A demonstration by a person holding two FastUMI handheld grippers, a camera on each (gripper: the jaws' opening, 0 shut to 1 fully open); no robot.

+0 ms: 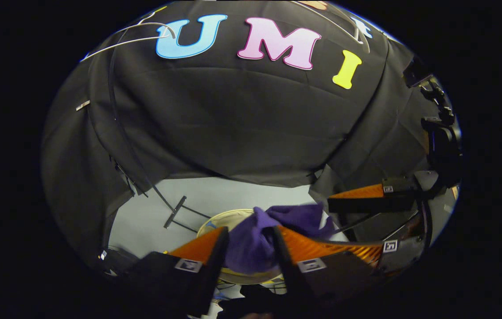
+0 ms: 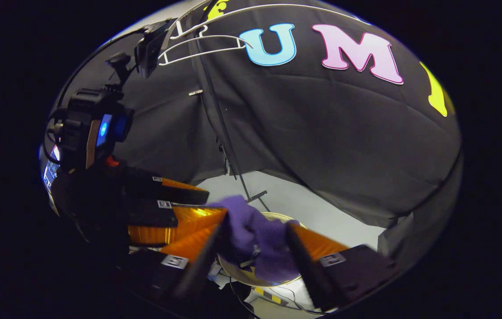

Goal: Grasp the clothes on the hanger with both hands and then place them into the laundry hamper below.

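Gripping a bunched fold of the purple garment (image 1: 251, 246) between my left gripper's (image 1: 251, 254) two fingers, I see the cloth squeezed into the narrow gap at six o'clock of the left gripper view, with a loose flap spilling up and toward three o'clock. Behind and below that cloth sits the laundry hamper (image 1: 226, 218), its pale round rim curving out at seven o'clock of the fabric, on the light floor (image 1: 233, 195). My right gripper (image 1: 368, 204) comes in from three o'clock in that same view, its fingers lying sideways and reaching to the far end of the garment.

In the right gripper view, my right gripper (image 2: 255, 252) is clamped the same way: both fingers press a wad of the purple garment (image 2: 253, 241) at six o'clock, directly above the hamper's rim (image 2: 286, 280), which shows just under the cloth. My left gripper (image 2: 215, 210) enters from nine o'clock, its fingers touching the garment's near edge.

The white hanger (image 2: 206, 42) hangs bare at eleven o'clock, high against the black cloth wall (image 2: 321, 133), well apart from the garment. A thin dark stand pole (image 2: 226, 146) runs down from it to the floor.
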